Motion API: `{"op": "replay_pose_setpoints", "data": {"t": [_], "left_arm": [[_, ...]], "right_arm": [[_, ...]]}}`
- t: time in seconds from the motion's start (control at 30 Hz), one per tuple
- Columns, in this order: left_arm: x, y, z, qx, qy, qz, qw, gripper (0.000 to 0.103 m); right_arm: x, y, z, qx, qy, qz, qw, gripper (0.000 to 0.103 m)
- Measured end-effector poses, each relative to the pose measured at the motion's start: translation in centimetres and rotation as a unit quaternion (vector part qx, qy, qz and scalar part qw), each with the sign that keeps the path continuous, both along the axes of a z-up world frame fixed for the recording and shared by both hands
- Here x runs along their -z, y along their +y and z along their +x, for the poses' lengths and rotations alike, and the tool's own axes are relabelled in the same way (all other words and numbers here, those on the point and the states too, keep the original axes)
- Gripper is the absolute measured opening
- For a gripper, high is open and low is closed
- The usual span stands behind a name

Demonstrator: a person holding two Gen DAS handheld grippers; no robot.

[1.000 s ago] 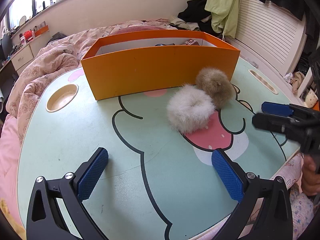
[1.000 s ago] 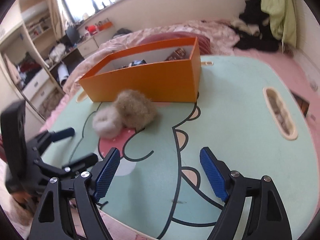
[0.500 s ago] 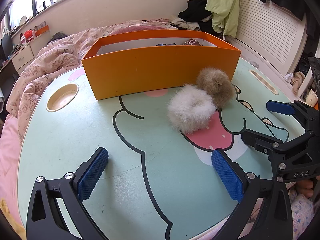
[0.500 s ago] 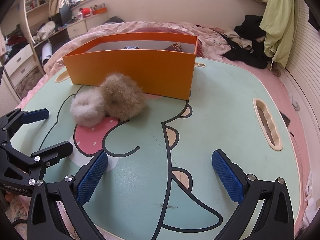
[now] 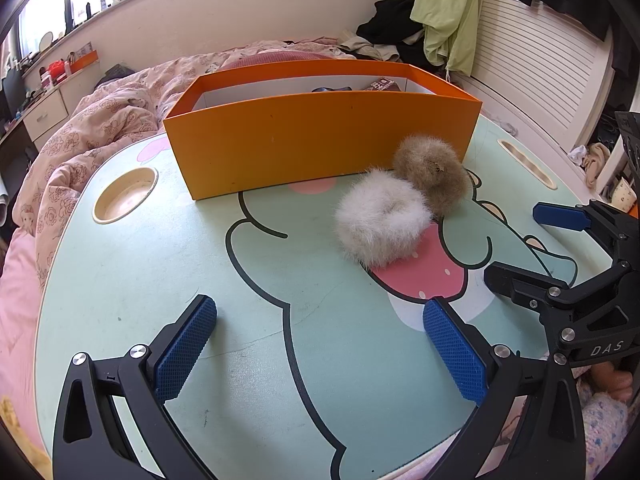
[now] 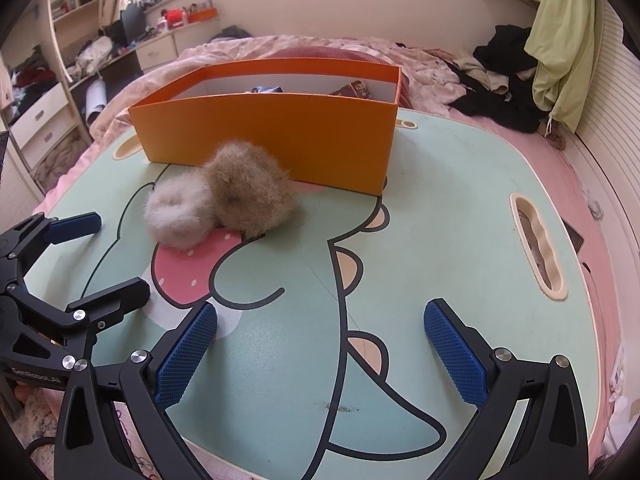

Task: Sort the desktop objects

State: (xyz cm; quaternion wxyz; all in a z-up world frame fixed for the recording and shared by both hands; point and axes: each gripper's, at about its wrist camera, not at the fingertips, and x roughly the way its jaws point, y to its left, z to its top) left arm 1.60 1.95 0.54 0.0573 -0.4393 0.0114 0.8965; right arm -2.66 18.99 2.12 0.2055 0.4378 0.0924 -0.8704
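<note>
- your left gripper [image 5: 320,344] hovers over the near edge of the table [image 5: 120,280], jaws spread wide, nothing between the blue pads but bare tabletop.
- your right gripper [image 6: 320,344] also hangs above the near edge, further toward the table's right side; its jaws stand fully apart and hold nothing.
- each gripper shows in the other's view: the right one at the right border of the left wrist view, the left one at the left border of the right wrist view, both low over the near edge.
- the white fluffy scrunchie [image 5: 382,220] lies around the middle of the table, on the pink tongue of the cartoon print, well ahead of both grippers.
- the brown fluffy scrunchie [image 5: 432,176] sits just behind it, touching it, and close to the front wall of the orange box [image 5: 320,140]; you cannot tell from these views whether it touches that wall.
- the orange box stands along the far edge of the table, open at the top, with a few dark items inside near its right end; they are too hidden to name.
- a round cup recess [image 5: 125,194] is sunk into the table near the far left corner, and a long slotted recess [image 6: 538,240] runs along the right edge.
- past the far edge lies a pink flowered quilt [image 5: 80,132].
</note>
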Motion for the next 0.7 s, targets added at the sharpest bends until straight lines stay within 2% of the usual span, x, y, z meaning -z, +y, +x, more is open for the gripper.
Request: {"op": "replay_pose_setpoints", "data": {"t": [0.37,0.53,0.7], "left_arm": [[0.0,-0.1,-0.1,-0.002,0.000,-0.001,1.0000,0.103],[0.0,-0.7,-0.2,-0.022,0.001,-0.004,0.9997,0.103],[-1.3,-2.2,0.0,-0.042,0.019,0.018,0.9988,0.103]], "right_arm": [[0.0,-0.4,0.1,-0.005,0.002,0.000,1.000,0.103],[0.1,-0.4,0.1,-0.003,0.003,0.000,1.000,0.103],[0.2,-0.4,0.1,-0.007,0.008,-0.004,1.000,0.103]]}}
